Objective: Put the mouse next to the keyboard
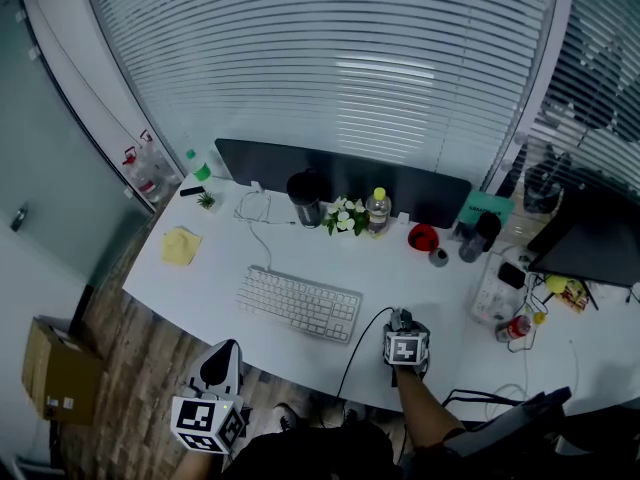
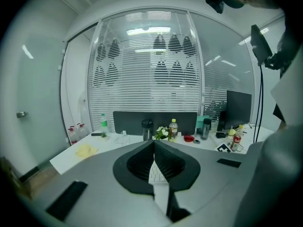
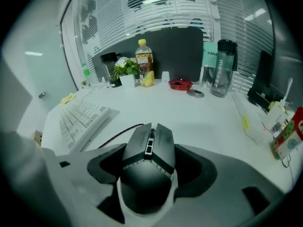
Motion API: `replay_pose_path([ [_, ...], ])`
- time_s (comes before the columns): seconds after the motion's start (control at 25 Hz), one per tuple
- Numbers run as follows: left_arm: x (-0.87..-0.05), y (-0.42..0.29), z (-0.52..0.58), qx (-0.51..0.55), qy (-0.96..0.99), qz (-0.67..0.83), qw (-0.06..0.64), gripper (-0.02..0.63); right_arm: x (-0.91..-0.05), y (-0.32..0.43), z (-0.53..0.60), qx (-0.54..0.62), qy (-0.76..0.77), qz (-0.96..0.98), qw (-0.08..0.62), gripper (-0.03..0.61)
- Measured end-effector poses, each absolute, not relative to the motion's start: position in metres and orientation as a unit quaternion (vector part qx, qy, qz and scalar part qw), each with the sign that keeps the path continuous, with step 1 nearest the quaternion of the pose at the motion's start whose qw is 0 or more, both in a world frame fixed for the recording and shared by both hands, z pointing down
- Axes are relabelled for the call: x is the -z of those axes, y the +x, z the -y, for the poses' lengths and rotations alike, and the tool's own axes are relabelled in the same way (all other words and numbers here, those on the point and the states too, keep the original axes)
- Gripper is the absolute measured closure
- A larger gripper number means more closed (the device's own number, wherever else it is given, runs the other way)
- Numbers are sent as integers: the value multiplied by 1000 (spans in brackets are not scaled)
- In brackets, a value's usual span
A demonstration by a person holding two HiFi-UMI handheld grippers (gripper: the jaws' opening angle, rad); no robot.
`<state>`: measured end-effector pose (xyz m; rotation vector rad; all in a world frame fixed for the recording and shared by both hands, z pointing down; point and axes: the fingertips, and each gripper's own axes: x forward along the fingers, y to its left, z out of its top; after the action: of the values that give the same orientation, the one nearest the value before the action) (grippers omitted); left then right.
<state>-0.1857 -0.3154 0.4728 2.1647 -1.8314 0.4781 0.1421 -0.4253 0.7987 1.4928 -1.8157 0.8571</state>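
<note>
Blinds (image 1: 330,58): pale slatted blinds cover the curved glass wall behind everything.
Worktop (image 1: 420,278): a white, curved surface that runs from the left to the far right of the head view, with wood-look floor before its front edge.
Partition (image 1: 340,173): a low dark screen that stands along the back of the worktop.
Cardboard box (image 1: 60,373): on the floor at the left, well apart from the worktop.
Keyboard (image 1: 300,303): white, set at a slant near the front edge, left of centre.
Left gripper (image 1: 226,352): held off the front edge, over the floor, aimed toward the keyboard. Its fingers (image 2: 142,162) are pressed together at the tips with nothing in them.
Right gripper (image 1: 401,328): tipped downward over the worktop, to the right of the keyboard. Its fingers are spread wide and pinch the mouse by its two sides.
Mouse (image 3: 147,171): dark, wedged between the right fingers with its nose toward the back of the worktop. It is low at the worktop, near the keyboard's right end but apart from it; I cannot tell whether it rests on the surface.
Tumbler (image 1: 304,198): black, upright before the partition.
Bottle (image 1: 378,211): clear with a yellow cap, upright just right of the flowers.
Flowers (image 1: 345,216): a small white-and-green bunch between tumbler and bottle.
Yellow pad (image 1: 181,245): flat near the left end.
Red bowl (image 1: 423,236): right of the bottle.
Cable (image 1: 360,343): dark, running from the mouse toward the front edge.
</note>
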Motion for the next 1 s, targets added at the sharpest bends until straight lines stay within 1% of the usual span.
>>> replay_pose_path([
  [0.16,-473,-187,314,-167,746,631,133,586,-795,143,430,-328,588,666,321,272],
  [0.36,-475,-190,313,-169,746,630,134,586,-792,149,423,-338,620,634,314,268],
  [0.6,-472,-190,312,-165,752,624,134,586,-791,150,422,-332,622,640,305,258],
  [0.64,-472,-190,313,-165,753,622,134,586,-792,149,422,-332,620,644,301,256],
  [0.76,-472,-190,315,-161,757,619,134,584,-791,145,421,-338,615,651,288,204],
  [1.0,-469,-188,321,-154,775,599,130,585,-741,137,425,-305,607,692,244,204],
])
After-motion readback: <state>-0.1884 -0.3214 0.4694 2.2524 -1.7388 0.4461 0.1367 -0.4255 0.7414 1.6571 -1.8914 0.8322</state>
